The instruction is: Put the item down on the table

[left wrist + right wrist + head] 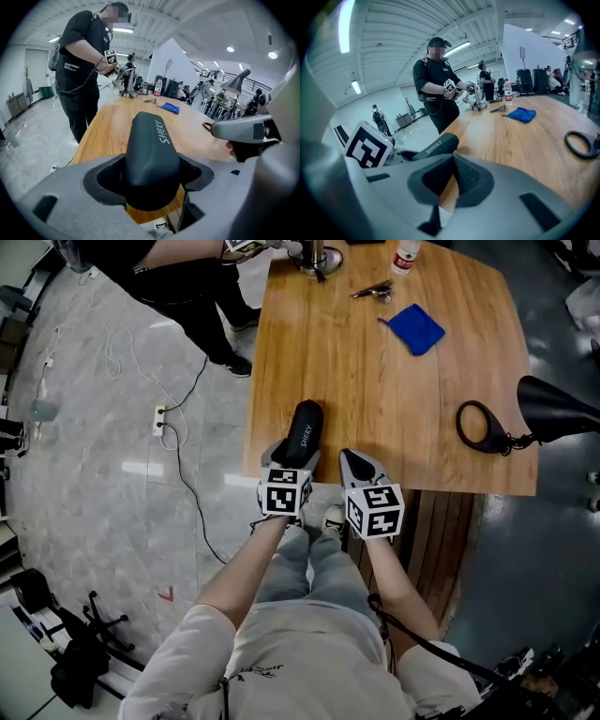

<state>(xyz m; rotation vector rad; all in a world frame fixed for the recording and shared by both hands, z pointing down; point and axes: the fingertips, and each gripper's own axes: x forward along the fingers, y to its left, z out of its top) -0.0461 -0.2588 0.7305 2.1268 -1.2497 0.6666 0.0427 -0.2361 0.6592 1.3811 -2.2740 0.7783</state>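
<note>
Black case (307, 423), pinched in the left tongs (295, 454), is over the wooden surface's (375, 409) near edge; the right tongs (453, 180) are pressed together, empty. Setting-down seems underway: lower it flat, then spread.

Bright and even throughout, lit from ceiling strips (346, 28) overhead. Soft sheen on the wooden surface (375, 381), pale glare patches on the floor (94, 456), shadows faint. Heavy fisheye bending and dark corners in both gripper views, nearby jaws slightly soft. Head view sharp.
</note>
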